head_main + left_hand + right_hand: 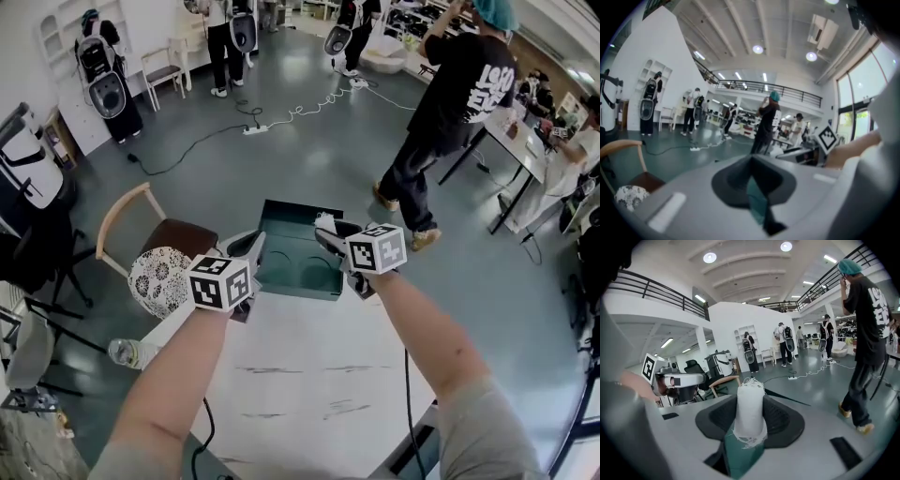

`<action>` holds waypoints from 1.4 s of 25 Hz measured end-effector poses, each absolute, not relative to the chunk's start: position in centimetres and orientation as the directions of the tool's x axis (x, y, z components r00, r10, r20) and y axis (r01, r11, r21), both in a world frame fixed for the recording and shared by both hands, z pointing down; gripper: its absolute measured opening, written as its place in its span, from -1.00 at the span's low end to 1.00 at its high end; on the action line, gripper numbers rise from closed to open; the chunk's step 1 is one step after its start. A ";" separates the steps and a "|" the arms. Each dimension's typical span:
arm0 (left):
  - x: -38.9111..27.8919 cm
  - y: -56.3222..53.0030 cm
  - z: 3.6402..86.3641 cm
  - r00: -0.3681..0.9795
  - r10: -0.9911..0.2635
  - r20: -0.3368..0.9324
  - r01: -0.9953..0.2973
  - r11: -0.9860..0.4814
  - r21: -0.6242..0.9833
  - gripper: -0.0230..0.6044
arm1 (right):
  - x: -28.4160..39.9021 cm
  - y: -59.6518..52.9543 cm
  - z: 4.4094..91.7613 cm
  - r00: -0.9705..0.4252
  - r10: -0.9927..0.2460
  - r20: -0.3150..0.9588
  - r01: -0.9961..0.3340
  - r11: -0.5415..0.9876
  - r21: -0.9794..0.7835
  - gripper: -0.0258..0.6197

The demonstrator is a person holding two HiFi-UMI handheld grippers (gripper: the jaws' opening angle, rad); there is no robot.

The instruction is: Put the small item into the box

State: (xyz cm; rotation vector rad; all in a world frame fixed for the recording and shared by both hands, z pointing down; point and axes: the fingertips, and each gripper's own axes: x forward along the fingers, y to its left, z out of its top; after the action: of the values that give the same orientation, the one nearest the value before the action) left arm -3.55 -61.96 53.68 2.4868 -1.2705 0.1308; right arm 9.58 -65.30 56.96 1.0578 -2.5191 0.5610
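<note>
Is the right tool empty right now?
No: the right tool grips a white roll with frayed ends, upright between its jaws.

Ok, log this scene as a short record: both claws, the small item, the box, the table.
right claw: shut on the white roll, over the box's right side
left claw: shut, nothing seen in it, at the box's left edge
white roll: frayed ends, not yet in the box
box: green, open, at the table's far edge
table: white top
</note>
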 end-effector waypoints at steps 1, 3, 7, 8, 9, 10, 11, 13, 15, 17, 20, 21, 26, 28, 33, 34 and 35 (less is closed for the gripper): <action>-3.8 -62.5 53.9 0.594 -0.769 0.236 -0.801 -0.539 0.260 -0.91 | 9.2 -65.7 57.4 -0.654 -0.592 0.471 -0.735 0.645 -0.210 -0.40; -3.8 -63.4 54.4 0.593 -0.769 0.238 -0.801 -0.536 0.267 -0.91 | 8.7 -66.5 58.1 -0.646 -0.583 0.493 -0.735 0.650 -0.194 -0.40; -2.5 -65.1 55.8 0.604 -0.750 0.269 -0.796 -0.549 0.256 -0.91 | 8.4 -68.2 59.8 -0.632 -0.554 0.542 -0.728 0.664 -0.171 -0.40; -2.3 -65.5 56.1 0.608 -0.744 0.277 -0.794 -0.557 0.244 -0.91 | 8.3 -68.6 60.3 -0.630 -0.545 0.552 -0.724 0.669 -0.166 -0.40; -2.1 -65.9 56.3 0.611 -0.738 0.286 -0.792 -0.565 0.233 -0.91 | 8.1 -69.1 60.7 -0.629 -0.539 0.561 -0.722 0.672 -0.163 -0.40; -2.0 -66.4 56.5 0.614 -0.733 0.294 -0.789 -0.572 0.222 -0.91 | 7.9 -69.6 61.0 -0.626 -0.534 0.569 -0.721 0.673 -0.162 -0.40; -1.9 -66.9 56.5 0.616 -0.727 0.303 -0.787 -0.578 0.214 -0.91 | 7.8 -70.1 61.3 -0.623 -0.529 0.576 -0.721 0.673 -0.162 -0.40; -1.5 -67.7 56.9 0.621 -0.715 0.321 -0.783 -0.588 0.205 -0.91 | 7.7 -70.9 61.8 -0.616 -0.516 0.596 -0.720 0.676 -0.159 -0.40; -1.1 -68.5 57.4 0.622 -0.707 0.335 -0.781 -0.591 0.201 -0.91 | 7.6 -71.7 62.6 -0.603 -0.499 0.622 -0.715 0.684 -0.144 -0.40; -1.0 -69.3 58.0 0.620 -0.706 0.343 -0.783 -0.587 0.206 -0.91 | 7.5 -72.4 63.3 -0.590 -0.482 0.647 -0.710 0.692 -0.132 -0.40; -1.1 -70.2 58.9 0.615 -0.702 0.359 -0.786 -0.581 0.209 -0.91 | 7.2 -73.1 64.3 -0.578 -0.459 0.674 -0.709 0.691 -0.137 -0.40; -1.0 -70.4 59.2 0.615 -0.698 0.367 -0.786 -0.584 0.204 -0.91 | 7.0 -73.3 64.6 -0.575 -0.450 0.683 -0.708 0.692 -0.139 -0.40; -0.4 -71.0 60.5 0.618 -0.676 0.401 -0.775 -0.608 0.170 -0.91 | 6.7 -74.1 66.0 -0.553 -0.422 0.719 -0.703 0.699 -0.130 -0.40; -0.4 -71.2 60.4 0.620 -0.673 0.404 -0.771 -0.617 0.157 -0.91 | 6.4 -74.4 66.3 -0.544 -0.414 0.730 -0.703 0.700 -0.126 -0.40; -0.3 -72.1 60.0 0.622 -0.675 0.398 -0.774 -0.608 0.177 -0.91 | 6.3 -75.3 67.1 -0.514 -0.402 0.758 -0.706 0.700 -0.109 -0.40; -0.1 -72.2 59.9 0.621 -0.675 0.398 -0.773 -0.610 0.173 -0.91 | 6.4 -75.5 67.2 -0.507 -0.399 0.764 -0.707 0.699 -0.104 -0.40; 0.0 -72.3 59.9 0.621 -0.674 0.400 -0.772 -0.613 0.165 -0.91 | 6.4 -75.6 67.4 -0.500 -0.398 0.769 -0.708 0.699 -0.099 -0.40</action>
State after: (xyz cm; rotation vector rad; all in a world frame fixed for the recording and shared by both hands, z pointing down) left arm -0.01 -72.32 59.90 2.5255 -1.1653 0.4297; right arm 6.45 -75.60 67.35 0.8402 -2.1515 0.5268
